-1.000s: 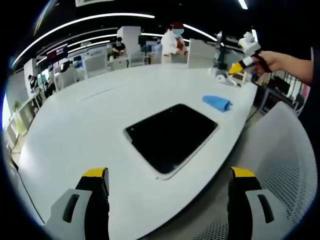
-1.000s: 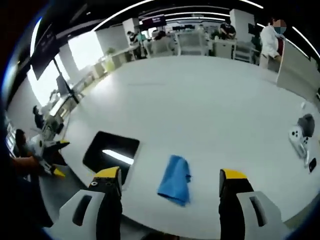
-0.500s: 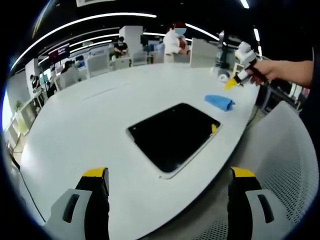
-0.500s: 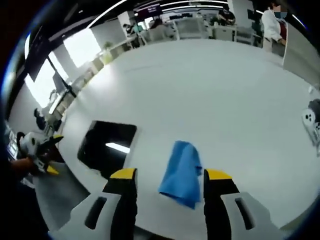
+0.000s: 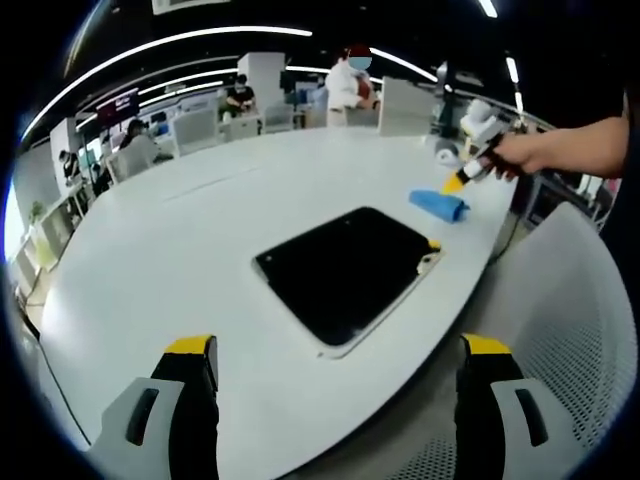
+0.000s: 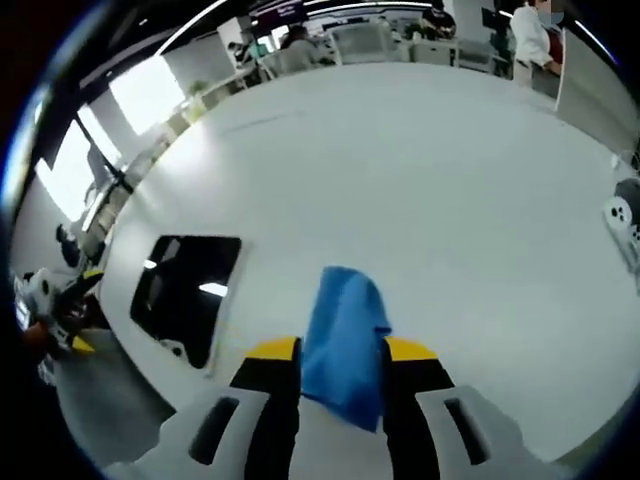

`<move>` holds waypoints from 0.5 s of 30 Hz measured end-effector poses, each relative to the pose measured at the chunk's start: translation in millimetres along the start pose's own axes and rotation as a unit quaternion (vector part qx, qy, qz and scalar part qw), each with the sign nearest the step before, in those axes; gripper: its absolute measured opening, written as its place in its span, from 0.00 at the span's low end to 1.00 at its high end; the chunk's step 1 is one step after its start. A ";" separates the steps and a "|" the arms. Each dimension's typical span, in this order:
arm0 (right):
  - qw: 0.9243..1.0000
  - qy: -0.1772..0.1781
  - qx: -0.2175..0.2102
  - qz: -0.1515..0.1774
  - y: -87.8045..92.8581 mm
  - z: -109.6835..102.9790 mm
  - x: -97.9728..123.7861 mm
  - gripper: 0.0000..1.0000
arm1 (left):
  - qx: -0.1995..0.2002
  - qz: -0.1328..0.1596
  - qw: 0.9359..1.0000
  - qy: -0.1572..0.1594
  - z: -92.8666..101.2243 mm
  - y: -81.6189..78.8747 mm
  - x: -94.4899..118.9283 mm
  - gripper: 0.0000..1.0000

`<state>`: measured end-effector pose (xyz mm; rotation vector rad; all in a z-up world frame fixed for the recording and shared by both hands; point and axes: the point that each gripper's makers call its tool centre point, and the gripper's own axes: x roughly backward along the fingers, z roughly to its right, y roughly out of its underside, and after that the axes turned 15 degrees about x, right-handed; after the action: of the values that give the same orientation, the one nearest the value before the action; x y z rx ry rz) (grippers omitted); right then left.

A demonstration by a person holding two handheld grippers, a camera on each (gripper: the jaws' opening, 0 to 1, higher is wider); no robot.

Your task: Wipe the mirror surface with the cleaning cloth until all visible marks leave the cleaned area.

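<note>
Cloth (image 6: pixel 344 345) is about to be picked up, not far from the mirror (image 5: pixel 345 270).

It lies on the white table (image 6: pixel 420 200), and the right gripper (image 6: pixel 342 352) has its jaws close on both sides of it, nearly pinching. Squeeze the cloth's thick middle so it will not slip out, then lift. The left gripper (image 5: pixel 335 362) waits wide open near the table edge, with nothing in it.
</note>
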<state>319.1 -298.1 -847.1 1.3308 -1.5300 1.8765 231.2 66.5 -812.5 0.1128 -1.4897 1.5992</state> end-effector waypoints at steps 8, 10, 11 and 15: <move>1.000 0.017 0.006 -0.020 2.1 3.9 -16.0 0.14 | 0.000 0.002 1.000 0.002 0.3 -0.2 0.3 1.00; 0.999 0.015 0.008 -0.030 4.1 0.9 -20.9 0.15 | -0.001 0.002 1.000 0.002 0.0 -0.1 0.4 1.00; 0.999 0.010 0.018 -0.039 6.7 -1.4 -22.6 0.16 | 0.000 0.002 1.000 0.002 0.0 0.0 0.4 1.00; 0.994 0.051 0.067 -0.066 11.7 1.5 -28.2 0.12 | 0.003 -0.002 1.000 0.001 -0.5 3.4 1.7 1.00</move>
<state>324.4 -295.9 -877.1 1.3365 -1.2546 1.9605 228.2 68.4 -814.1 0.1175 -1.4836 1.6007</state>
